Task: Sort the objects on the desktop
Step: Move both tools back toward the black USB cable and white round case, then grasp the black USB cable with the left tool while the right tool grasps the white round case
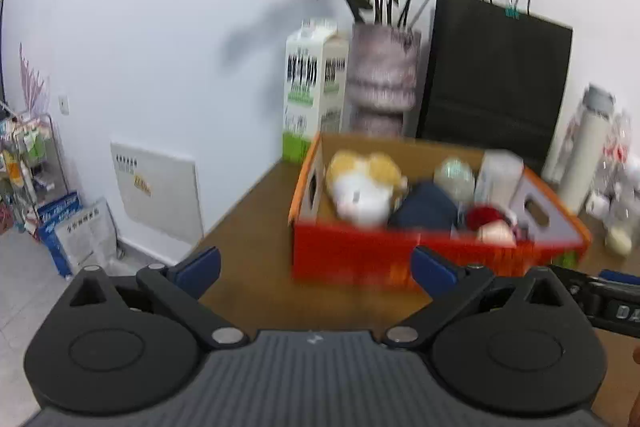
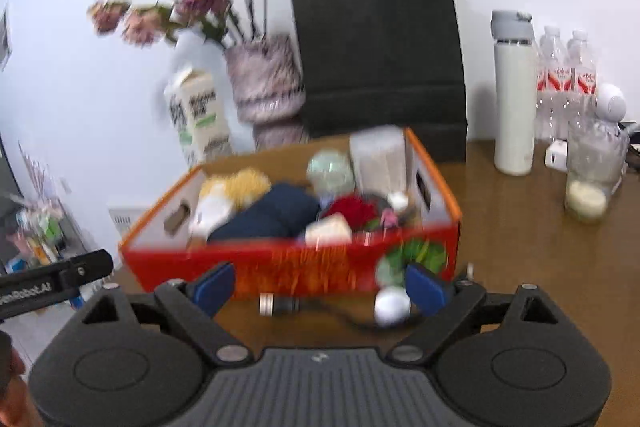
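Note:
An orange cardboard box (image 1: 352, 255) stands on the brown table and holds several things: a yellow-white plush toy (image 1: 362, 187), a dark blue bundle (image 1: 426, 207), a pale round ball (image 1: 454, 175), a white carton (image 1: 498, 175) and a red item (image 1: 486, 217). The box also shows in the right wrist view (image 2: 280, 267). My left gripper (image 1: 316, 269) is open and empty in front of the box. My right gripper (image 2: 320, 287) is open and empty. Just before it lie a white ball (image 2: 392, 307) and a black cable with a silver plug (image 2: 276, 305).
Behind the box stand a milk carton (image 1: 314, 87), a vase of dried flowers (image 1: 382, 75) and a black paper bag (image 2: 380, 51). At right are a white flask (image 2: 514, 95), water bottles (image 2: 566, 79) and a glass jar (image 2: 590, 171). The table edge (image 1: 236, 203) drops to floor at left.

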Tool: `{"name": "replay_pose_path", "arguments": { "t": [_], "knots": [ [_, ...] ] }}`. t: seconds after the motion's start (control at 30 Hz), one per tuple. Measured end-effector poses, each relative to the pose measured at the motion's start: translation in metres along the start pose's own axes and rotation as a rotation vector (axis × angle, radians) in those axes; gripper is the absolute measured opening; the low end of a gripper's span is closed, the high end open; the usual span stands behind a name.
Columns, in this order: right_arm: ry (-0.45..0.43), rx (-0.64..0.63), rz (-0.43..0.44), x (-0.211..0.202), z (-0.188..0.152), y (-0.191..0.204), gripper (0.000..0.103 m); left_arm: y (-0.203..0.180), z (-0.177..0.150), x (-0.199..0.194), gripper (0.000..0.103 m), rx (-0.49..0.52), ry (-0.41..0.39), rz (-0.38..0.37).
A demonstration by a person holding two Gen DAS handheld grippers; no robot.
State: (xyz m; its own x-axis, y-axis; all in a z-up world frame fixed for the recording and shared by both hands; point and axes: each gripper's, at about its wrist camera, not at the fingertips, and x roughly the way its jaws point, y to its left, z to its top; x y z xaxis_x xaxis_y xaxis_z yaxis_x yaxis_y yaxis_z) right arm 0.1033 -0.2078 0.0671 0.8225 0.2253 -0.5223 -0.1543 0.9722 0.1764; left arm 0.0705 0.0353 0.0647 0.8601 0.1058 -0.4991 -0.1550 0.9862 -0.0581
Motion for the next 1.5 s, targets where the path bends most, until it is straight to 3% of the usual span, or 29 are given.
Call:
{"name": "replay_pose_path", "arguments": {
  "t": [0.07,0.17,0.3,0.67,0.87,1.0,1.2,1.27,1.33,1.4,1.43,1.5],
  "knots": [
    [0.045,-0.007,-0.015,0.001,-0.015,0.005,0.092,0.003,-0.018,-0.006,0.103,0.015,0.046,-0.021],
    [0.071,-0.041,-0.008,-0.004,-0.038,0.008,0.092,0.006,-0.048,-0.016,0.103,0.024,0.082,0.008],
    [0.100,0.003,-0.030,-0.017,-0.061,0.003,0.092,0.011,-0.078,-0.034,0.103,0.043,0.141,-0.011],
    [0.069,0.072,-0.022,-0.054,-0.090,-0.013,0.094,-0.003,-0.103,-0.061,0.103,0.092,0.166,-0.043],
    [0.031,0.066,-0.043,-0.058,-0.080,-0.020,0.094,-0.018,-0.097,-0.061,0.103,0.129,0.153,-0.080],
    [-0.051,0.070,-0.079,-0.061,-0.062,-0.036,0.093,-0.032,-0.079,-0.053,0.103,0.152,0.111,-0.102],
    [-0.083,0.162,-0.090,-0.045,-0.021,-0.069,0.086,-0.073,-0.049,-0.025,0.103,0.273,0.055,-0.247],
    [-0.070,0.143,-0.065,-0.033,-0.007,-0.071,0.081,-0.085,-0.037,-0.008,0.101,0.300,0.048,-0.276],
    [-0.059,0.092,-0.034,-0.018,0.002,-0.068,0.073,-0.094,-0.030,0.010,0.090,0.309,0.056,-0.297],
    [-0.009,0.020,-0.013,0.007,0.008,-0.062,0.069,-0.097,-0.028,0.029,0.086,0.305,0.092,-0.307],
    [0.015,-0.003,-0.018,0.017,0.009,-0.058,0.058,-0.095,-0.028,0.036,0.085,0.292,0.110,-0.306],
    [0.045,-0.037,-0.018,0.035,0.008,-0.051,0.052,-0.087,-0.030,0.046,0.085,0.263,0.128,-0.309]
  ]
}}
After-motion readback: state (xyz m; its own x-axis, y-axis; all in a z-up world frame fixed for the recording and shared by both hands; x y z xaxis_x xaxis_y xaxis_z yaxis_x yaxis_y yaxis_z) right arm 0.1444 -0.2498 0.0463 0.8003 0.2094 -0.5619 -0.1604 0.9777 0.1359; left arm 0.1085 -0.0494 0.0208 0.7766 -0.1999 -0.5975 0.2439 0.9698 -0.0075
